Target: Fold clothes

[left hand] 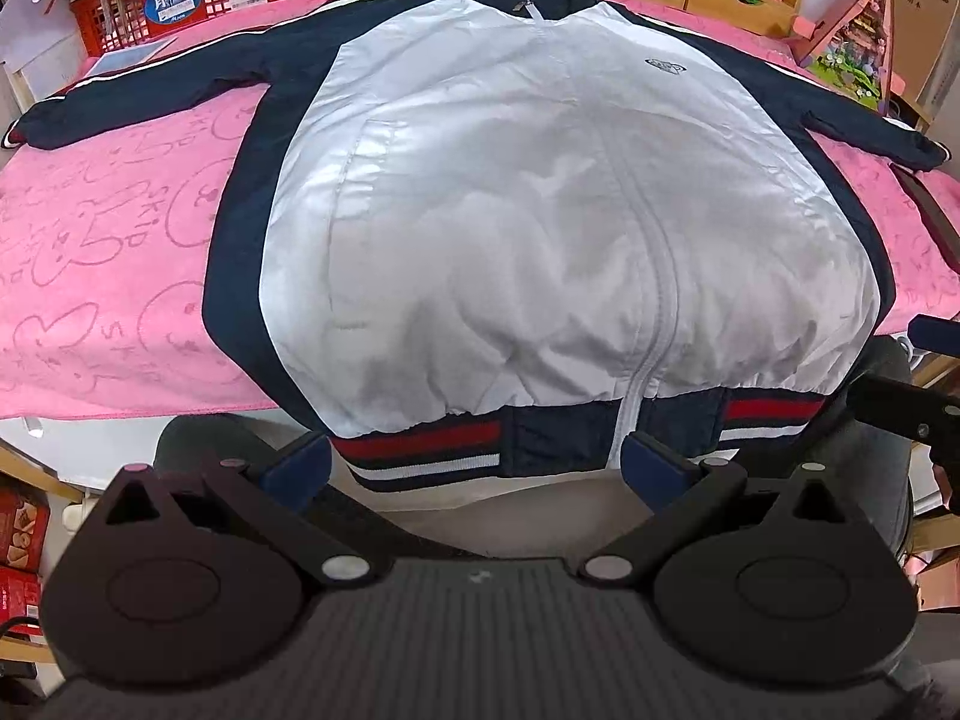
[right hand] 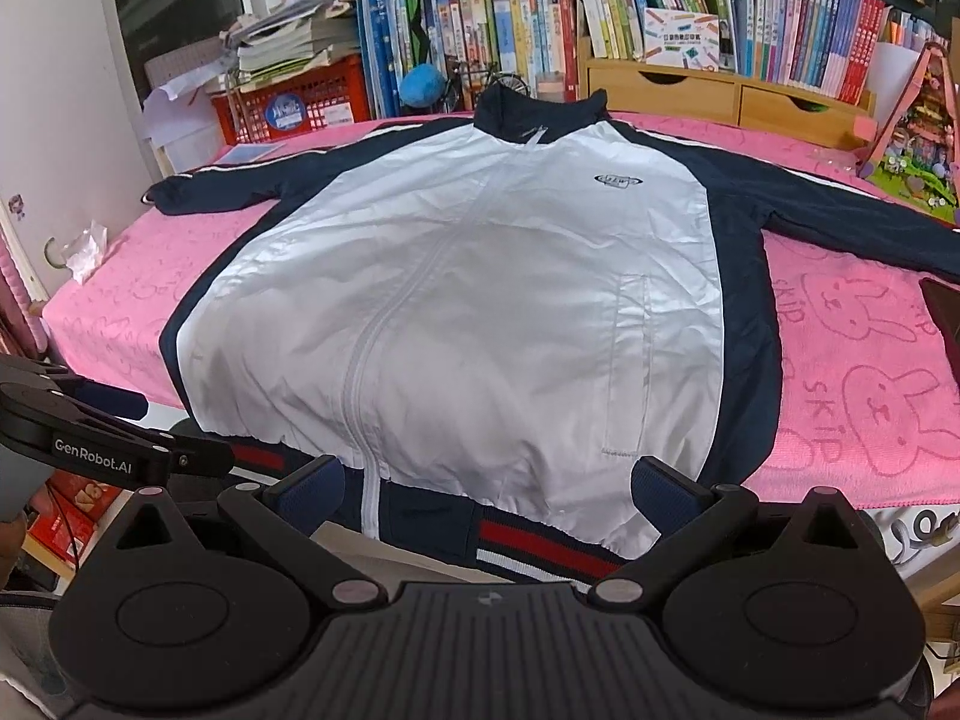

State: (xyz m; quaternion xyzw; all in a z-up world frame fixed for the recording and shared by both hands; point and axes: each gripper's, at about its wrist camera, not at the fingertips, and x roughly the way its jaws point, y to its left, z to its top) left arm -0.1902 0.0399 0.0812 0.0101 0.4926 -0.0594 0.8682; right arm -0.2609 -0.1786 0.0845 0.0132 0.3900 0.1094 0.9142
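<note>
The jacket (left hand: 540, 210) lies flat and zipped on the pink towel (left hand: 108, 276) with both sleeves spread out, no fold made yet, while the left gripper (left hand: 477, 468) and right gripper (right hand: 480, 495) wait wide open and empty at its striped hem (left hand: 420, 450).

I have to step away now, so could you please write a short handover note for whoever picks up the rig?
Left tool: open, holding nothing, at the jacket's hem.
Right tool: open, holding nothing, also at the hem.
Jacket: flat, front up, zipped, both sleeves spread out, on the pink towel; hem hangs over the near edge.
Done: laid out only.
Left: every fold, sleeves then body.
</note>
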